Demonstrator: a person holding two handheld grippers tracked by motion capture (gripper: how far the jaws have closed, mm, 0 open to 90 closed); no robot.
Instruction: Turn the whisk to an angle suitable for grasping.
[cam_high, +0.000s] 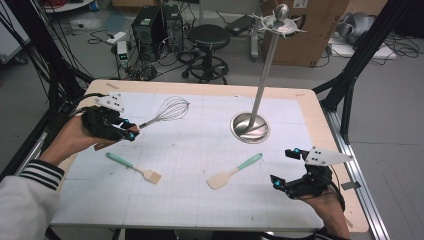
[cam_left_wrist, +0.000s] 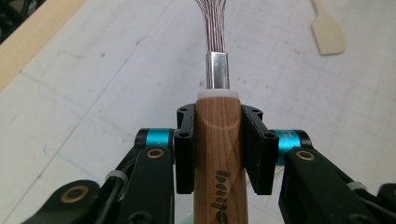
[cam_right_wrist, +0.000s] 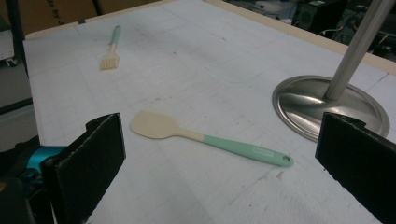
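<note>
My left gripper (cam_high: 131, 131) is shut on the wooden handle of a wire whisk (cam_high: 167, 112), which hangs above the left side of the table. In the left gripper view both pads press the whisk handle (cam_left_wrist: 219, 140), and the metal ferrule and wires run up out of the frame. My right gripper (cam_high: 286, 167) stands open near the table's right front, its pads (cam_right_wrist: 93, 161) wide apart with nothing between them. A spatula (cam_high: 232, 172) with a mint-green handle lies just left of it, seen beyond the right jaws as the spatula (cam_right_wrist: 205, 136). A mint-handled pastry brush (cam_high: 134, 168) lies at front left.
A metal utensil stand with a round base (cam_high: 250, 128) and a tall pole (cam_high: 265, 70) rises right of the table's middle, its hooked top (cam_high: 280, 22) bare. The stand's base (cam_right_wrist: 306, 109) lies close ahead of my right gripper. A stool and computer cases stand beyond the table.
</note>
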